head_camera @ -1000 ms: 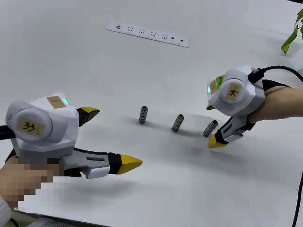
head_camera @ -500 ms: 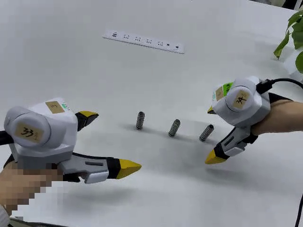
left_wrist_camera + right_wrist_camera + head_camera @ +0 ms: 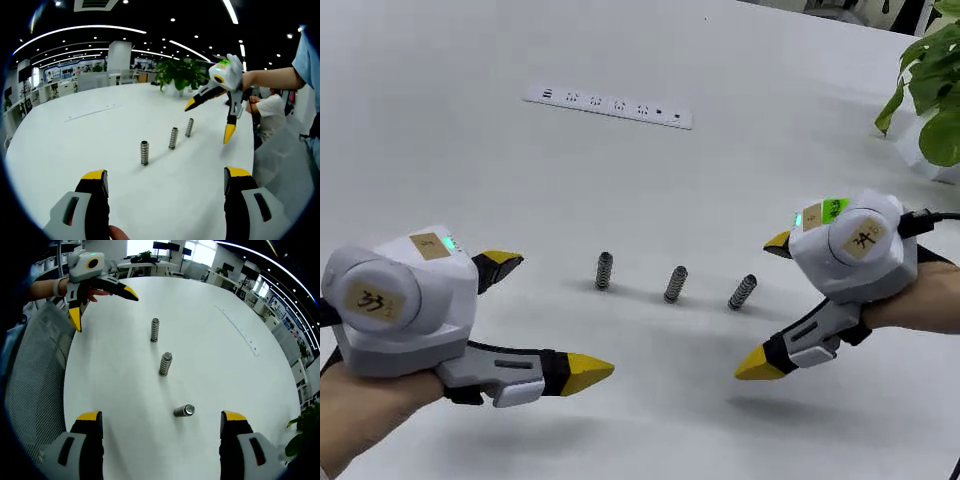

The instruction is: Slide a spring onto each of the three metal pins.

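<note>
Three short coiled springs stand in a row on the white table, each around a metal pin: the left one (image 3: 604,270), the middle one (image 3: 675,284) and the right one (image 3: 742,291), which leans. Pin tops show at the spring ends (image 3: 184,411). My left gripper (image 3: 548,315) is open, near the table's front left, its jaws wide apart and pointing toward the row (image 3: 144,152). My right gripper (image 3: 766,303) is open too, just right of the leaning spring and apart from it. Nothing is held between either pair of jaws.
A white power strip (image 3: 608,105) lies farther back on the table. A green plant (image 3: 925,90) stands at the far right edge. A black cable (image 3: 935,216) runs off the right gripper. A mesh chair (image 3: 30,370) is beside the table, and a seated person (image 3: 270,117) is beyond it.
My right gripper has drawn back from the right spring, toward the front right. The left gripper has barely moved. The head camera has tilted, shifting the whole picture.
</note>
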Demonstrator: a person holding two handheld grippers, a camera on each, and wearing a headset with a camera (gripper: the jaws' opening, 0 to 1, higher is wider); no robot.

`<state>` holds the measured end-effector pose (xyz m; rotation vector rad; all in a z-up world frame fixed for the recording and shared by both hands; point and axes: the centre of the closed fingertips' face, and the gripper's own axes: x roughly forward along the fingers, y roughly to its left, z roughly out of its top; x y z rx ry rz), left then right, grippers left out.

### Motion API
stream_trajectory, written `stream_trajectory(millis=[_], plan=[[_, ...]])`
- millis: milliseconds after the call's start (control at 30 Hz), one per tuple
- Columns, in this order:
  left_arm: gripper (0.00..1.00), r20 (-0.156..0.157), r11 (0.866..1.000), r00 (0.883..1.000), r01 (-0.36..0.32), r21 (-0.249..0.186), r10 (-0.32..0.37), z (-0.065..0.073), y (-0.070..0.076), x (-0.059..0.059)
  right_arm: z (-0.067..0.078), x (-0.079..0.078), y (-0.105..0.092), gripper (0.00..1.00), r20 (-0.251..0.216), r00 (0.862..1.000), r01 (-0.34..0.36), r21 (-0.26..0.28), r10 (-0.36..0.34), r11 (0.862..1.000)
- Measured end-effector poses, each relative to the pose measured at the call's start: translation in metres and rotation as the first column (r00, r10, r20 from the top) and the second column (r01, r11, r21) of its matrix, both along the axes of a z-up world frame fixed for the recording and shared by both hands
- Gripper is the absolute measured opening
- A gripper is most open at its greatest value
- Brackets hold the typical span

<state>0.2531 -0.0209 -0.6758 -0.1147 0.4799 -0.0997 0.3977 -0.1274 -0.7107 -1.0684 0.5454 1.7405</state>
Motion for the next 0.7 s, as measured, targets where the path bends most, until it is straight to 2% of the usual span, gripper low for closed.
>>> stream_trajectory(millis=[267,333,367,467,567,600,700], plan=[[0.98,0.002,1.000,1.000,-0.001,0.014,0.001,0.003,0.003,-0.002,0.006,-0.011,-0.024,0.99,-0.055,0.995,0.087,0.069,-0.083,0.994],[0.98,0.002,1.000,1.000,-0.002,0.015,0.002,0.003,0.004,-0.003,0.006,-0.014,-0.031,0.99,-0.084,0.990,0.121,0.075,-0.114,0.990],[0.98,0.001,1.000,1.000,-0.002,0.018,0.002,0.003,0.004,-0.003,0.006,-0.015,-0.034,0.99,-0.104,0.985,0.149,0.083,-0.140,0.985],[0.98,-0.005,1.000,1.000,0.002,0.021,-0.001,0.003,0.002,-0.006,0.006,-0.017,-0.040,0.99,-0.120,0.978,0.185,0.100,-0.173,0.978],[0.98,-0.012,1.000,1.000,0.006,0.026,-0.005,0.001,0.000,-0.008,0.008,-0.019,-0.044,0.99,-0.149,0.965,0.235,0.127,-0.216,0.964],[0.98,-0.011,1.000,1.000,0.005,0.025,-0.005,0.001,0.000,-0.009,0.010,-0.021,-0.045,0.99,-0.174,0.955,0.263,0.137,-0.238,0.955],[0.98,-0.014,1.000,1.000,0.001,0.023,0.000,0.000,-0.002,-0.010,0.015,-0.020,-0.047,0.99,-0.196,0.942,0.303,0.162,-0.271,0.939]])
